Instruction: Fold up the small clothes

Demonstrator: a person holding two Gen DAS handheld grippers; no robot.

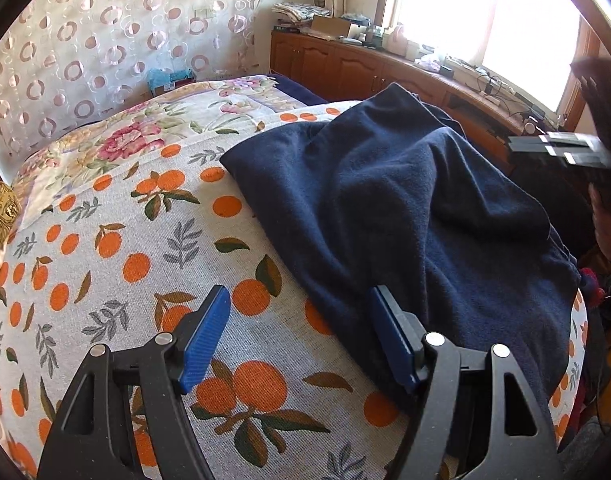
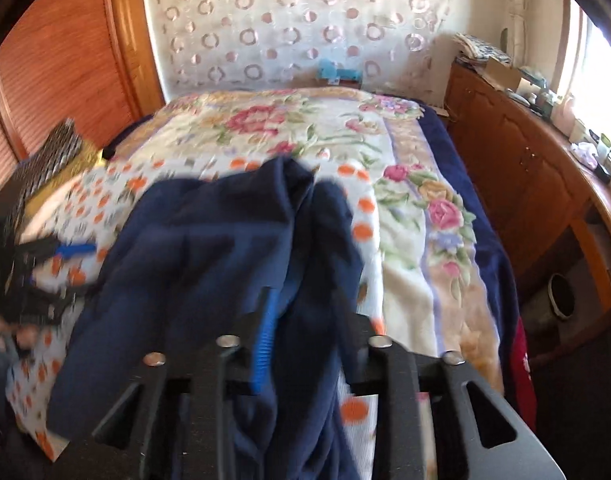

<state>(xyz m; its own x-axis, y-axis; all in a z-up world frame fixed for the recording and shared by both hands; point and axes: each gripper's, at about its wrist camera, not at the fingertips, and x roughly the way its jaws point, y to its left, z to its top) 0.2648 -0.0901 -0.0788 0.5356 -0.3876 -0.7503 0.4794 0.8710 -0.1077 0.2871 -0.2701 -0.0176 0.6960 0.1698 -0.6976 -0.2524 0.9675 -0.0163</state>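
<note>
Navy fleece garment (image 1: 405,208) is clamped by the right hand-held gripper (image 2: 301,316) (blurred); left hand-held gripper (image 1: 301,336) gapes apart

Left gripper (image 1: 297,332): matte black frame with triangular cut-outs in the outer arms, four round silver screw heads across the linkage. Fingers (image 1: 203,344) carry bright blue pads with fine ribbed texture, long rectangular shape with rounded tips. Black plastic shows light dust specks.

Right gripper (image 2: 305,320): same build, black frame, triangular cut-outs, four silver screw heads in a row. Only one ribbed blue pad is visible, the other is hidden by fabric.

A bit of skin, likely the person's hand, shows at each frame edge, too blurred to detail.
</note>
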